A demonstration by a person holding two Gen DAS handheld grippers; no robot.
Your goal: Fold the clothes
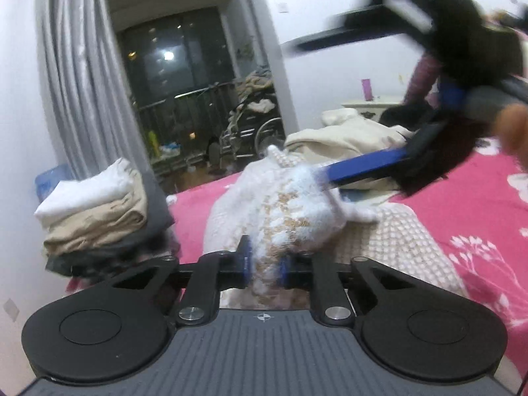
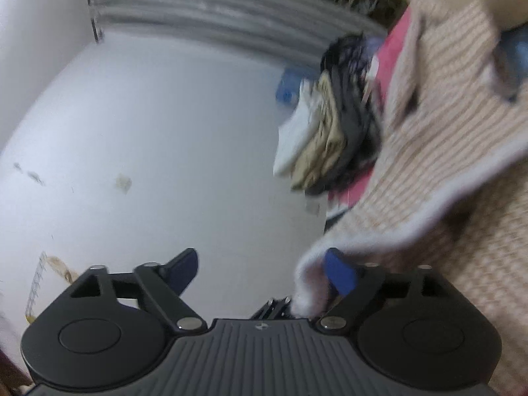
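Well, step: mid-fold, I'd judge, with the knit (image 1: 280, 211) lifted off the bed (image 1: 462, 198) between two grippers.
Left gripper (image 1: 265, 265): clenched on a bunched edge of the knit, blue pads pressed into the cloth.
Right gripper (image 2: 264, 272): jaws spread wide; one blue finger sits against the knit's white hem, the other stands well clear, so it looks released, or nearly so. In the left view its fingers reach into the cloth, blurred.
Knit: cream and tan with a white border, partly raised, the rest trailing on the bed below.
Next move: from here it calls for the right jaws to close on the hem, or draw clear of it, before the left carries its edge over; I can't say which. The cloth is soft and will sag.
Stack (image 1: 95, 208): folded white, tan and dark pieces at the bed's far corner, beside the knit.
Pile (image 1: 343, 135): loose cream clothes further up the bed.
Surface: pink sheet with white flowers.
Room: grey curtain (image 1: 72, 76), dark window, white walls, a wheelchair (image 1: 250, 125) heaped with laundry.
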